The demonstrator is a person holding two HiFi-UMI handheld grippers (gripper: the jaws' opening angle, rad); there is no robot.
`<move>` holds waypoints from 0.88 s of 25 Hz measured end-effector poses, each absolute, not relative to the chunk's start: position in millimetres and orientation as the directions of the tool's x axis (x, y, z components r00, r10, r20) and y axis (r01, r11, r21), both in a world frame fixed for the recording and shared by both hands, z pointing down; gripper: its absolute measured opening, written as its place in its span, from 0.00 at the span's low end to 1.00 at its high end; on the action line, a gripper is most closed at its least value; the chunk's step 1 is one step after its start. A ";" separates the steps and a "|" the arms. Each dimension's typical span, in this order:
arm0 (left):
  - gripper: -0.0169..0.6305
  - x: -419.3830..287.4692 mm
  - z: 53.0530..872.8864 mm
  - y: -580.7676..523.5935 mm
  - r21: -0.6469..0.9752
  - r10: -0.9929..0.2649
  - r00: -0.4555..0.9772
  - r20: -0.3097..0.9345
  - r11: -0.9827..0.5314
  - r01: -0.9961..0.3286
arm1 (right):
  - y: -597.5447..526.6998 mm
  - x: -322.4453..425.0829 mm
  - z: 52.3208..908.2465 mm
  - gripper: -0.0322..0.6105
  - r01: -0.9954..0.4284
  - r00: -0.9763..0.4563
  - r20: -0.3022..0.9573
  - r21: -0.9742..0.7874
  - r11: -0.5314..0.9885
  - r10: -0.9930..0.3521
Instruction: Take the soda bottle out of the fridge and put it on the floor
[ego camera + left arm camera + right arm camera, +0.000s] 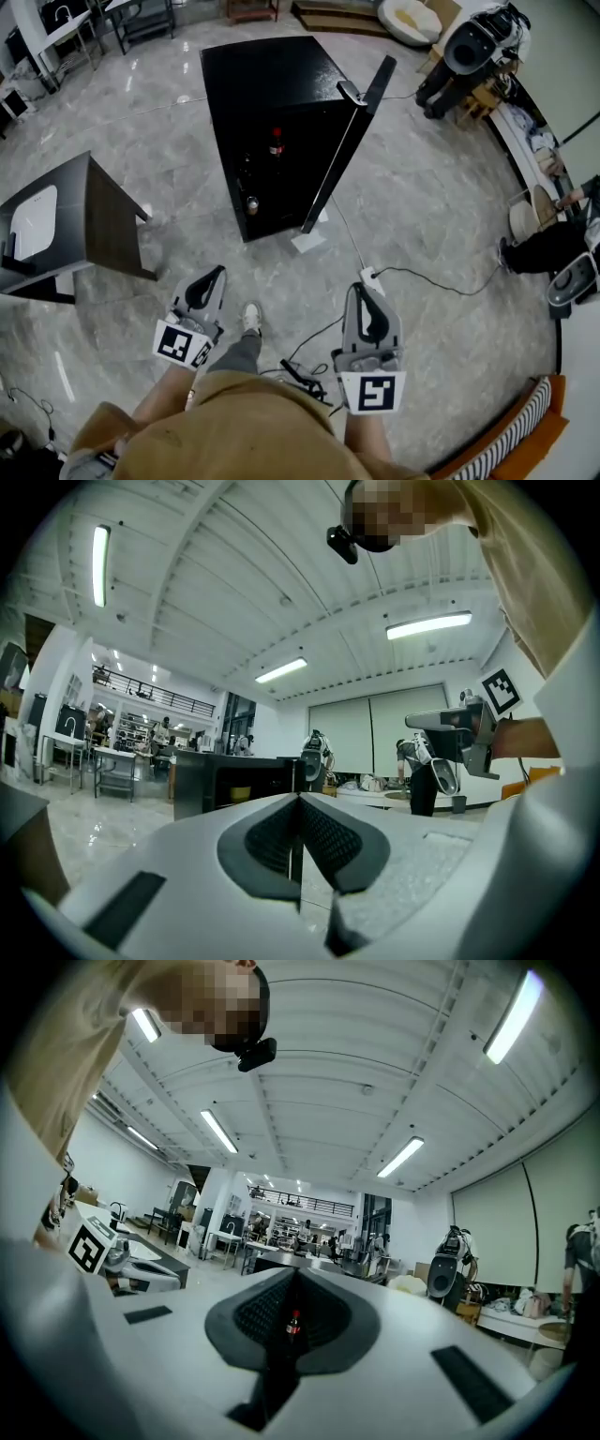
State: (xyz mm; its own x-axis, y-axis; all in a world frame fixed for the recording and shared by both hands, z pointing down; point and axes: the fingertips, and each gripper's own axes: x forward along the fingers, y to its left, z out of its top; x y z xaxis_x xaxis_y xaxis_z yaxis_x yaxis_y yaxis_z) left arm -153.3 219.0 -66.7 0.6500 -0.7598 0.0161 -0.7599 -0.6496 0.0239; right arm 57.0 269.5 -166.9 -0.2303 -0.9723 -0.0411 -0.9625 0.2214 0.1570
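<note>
A black fridge (272, 103) stands on the floor ahead with its door (345, 150) swung open to the right. Inside it, the soda bottle (276, 142) with a red label stands upright on an upper shelf, and a small can (251, 203) sits lower down. My left gripper (218, 272) and right gripper (361, 289) hang low in front of me, well short of the fridge, and both are empty. In the left gripper view the jaws of the left gripper (299, 801) are together. The right gripper (296, 1279) is also closed, and the bottle (293, 1324) shows far off through its slit.
A dark table (94, 216) stands at the left. A white cable (422, 277) and a power strip (370, 275) lie on the floor right of the fridge, with a white sheet (307, 242) at its foot. A robot (469, 47) and a seated person (553, 244) are at the right.
</note>
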 end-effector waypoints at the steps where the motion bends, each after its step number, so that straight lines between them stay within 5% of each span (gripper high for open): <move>1: 0.03 -154.2 -70.5 200.6 0.019 -0.759 0.651 0.010 -0.651 -0.759 | 252.6 56.0 -167.8 0.05 -0.963 -0.228 -0.041 0.158 0.219 -0.973; 22: 0.03 -150.4 -79.3 44.3 0.088 -0.695 0.719 -0.022 -0.717 -0.691 | 127.0 59.4 -201.5 0.05 -0.977 -0.095 -0.066 0.199 0.080 -0.993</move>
State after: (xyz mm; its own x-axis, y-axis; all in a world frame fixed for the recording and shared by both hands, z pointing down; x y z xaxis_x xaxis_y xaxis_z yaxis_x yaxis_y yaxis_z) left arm -150.4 44.3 -79.3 0.7186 -0.6951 -0.0220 -0.6912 -0.7173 0.0881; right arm 59.4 127.0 -201.5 -0.0951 -0.9932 -0.0664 -0.9767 0.0802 0.1992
